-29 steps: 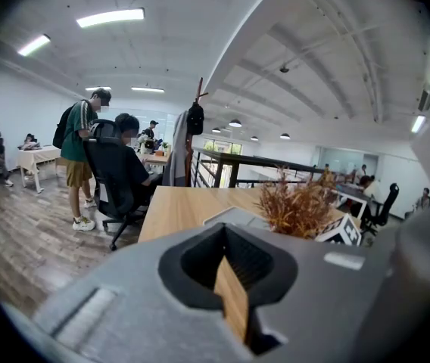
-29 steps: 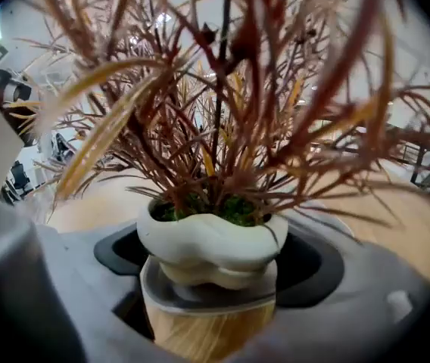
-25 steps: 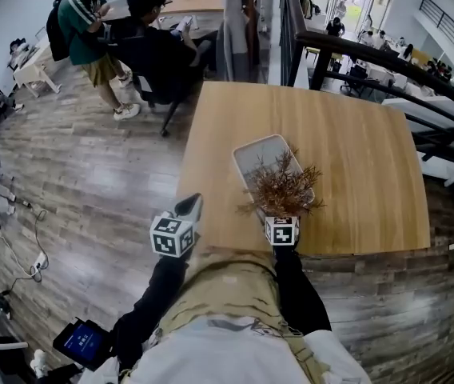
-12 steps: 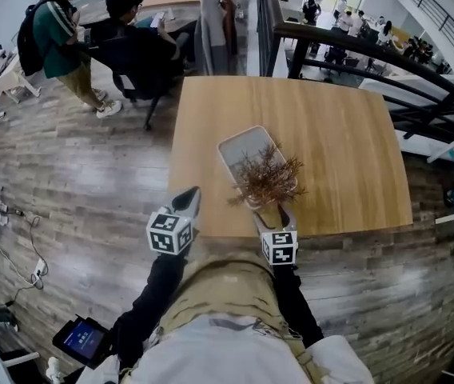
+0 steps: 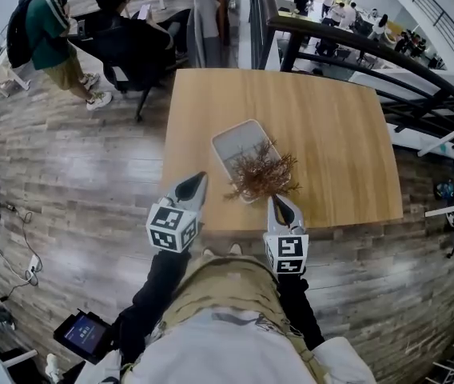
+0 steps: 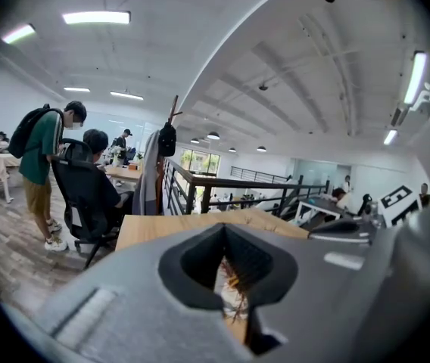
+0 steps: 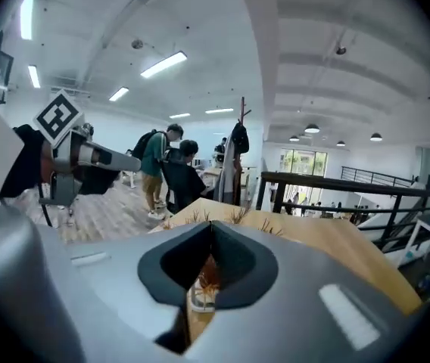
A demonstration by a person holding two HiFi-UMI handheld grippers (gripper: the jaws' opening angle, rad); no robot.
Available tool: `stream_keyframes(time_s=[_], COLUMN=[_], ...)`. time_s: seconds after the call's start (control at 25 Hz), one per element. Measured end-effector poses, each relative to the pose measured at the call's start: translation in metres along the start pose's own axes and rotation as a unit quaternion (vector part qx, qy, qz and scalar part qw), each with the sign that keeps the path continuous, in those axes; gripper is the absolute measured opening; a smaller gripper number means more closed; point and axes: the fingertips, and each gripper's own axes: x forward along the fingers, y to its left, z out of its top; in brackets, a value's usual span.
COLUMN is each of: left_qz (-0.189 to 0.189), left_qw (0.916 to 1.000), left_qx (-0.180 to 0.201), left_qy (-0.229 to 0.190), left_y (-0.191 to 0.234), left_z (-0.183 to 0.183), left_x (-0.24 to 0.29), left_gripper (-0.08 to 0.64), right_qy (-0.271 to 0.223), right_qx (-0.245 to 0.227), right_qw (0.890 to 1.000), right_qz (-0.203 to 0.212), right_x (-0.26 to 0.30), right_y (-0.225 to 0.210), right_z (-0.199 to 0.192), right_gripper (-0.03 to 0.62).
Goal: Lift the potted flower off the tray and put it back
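Potted flower (image 5: 260, 174) on tray (image 5: 228, 141), wooden table (image 5: 331, 134)

Head looks down, others level, sharing table (image 5: 331, 134)

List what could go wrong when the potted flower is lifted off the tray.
The potted flower has dry twigs spreading above the pot, so a grasp from the near side could snap them. It stands at the tray's near end, toward the table's near edge; a knock could tip it off.
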Motion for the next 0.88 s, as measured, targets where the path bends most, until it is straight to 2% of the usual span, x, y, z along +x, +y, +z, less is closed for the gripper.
stream_keyframes(time_s=[0.04,0.24,0.4,0.88], left_qz=[-0.002,-0.018,-0.024,-0.032], left_qw=[1.0000,0.9991,0.9983,0.9975], left_qx=[0.003,0.018,0.028,0.037], left_qy=[-0.006,-0.033,-0.045,-0.051], left_y=[-0.003,-0.018,-0.021,-0.024], left_z=[0.006,0.033,0.049,0.060], left_x=[-0.002,-0.006,0.003,0.017], left_gripper=[0.000,0.000,0.000,0.000], right_qy=[-0.011,-0.068,-0.099,-0.127], right_qx=[-0.002,-0.018,-0.025,-0.006], right_qw=[1.000,0.997,0.995,0.992], right_qz=[-0.005,-0.011,-0.020,-0.021], right_x=[-0.005,-0.018,-0.017,-0.015], right_y=[-0.001,0.003,-0.003,-0.013], right_z=[0.013,0.077,0.111,0.131], right_gripper=[0.005,0.005,0.005,0.005])
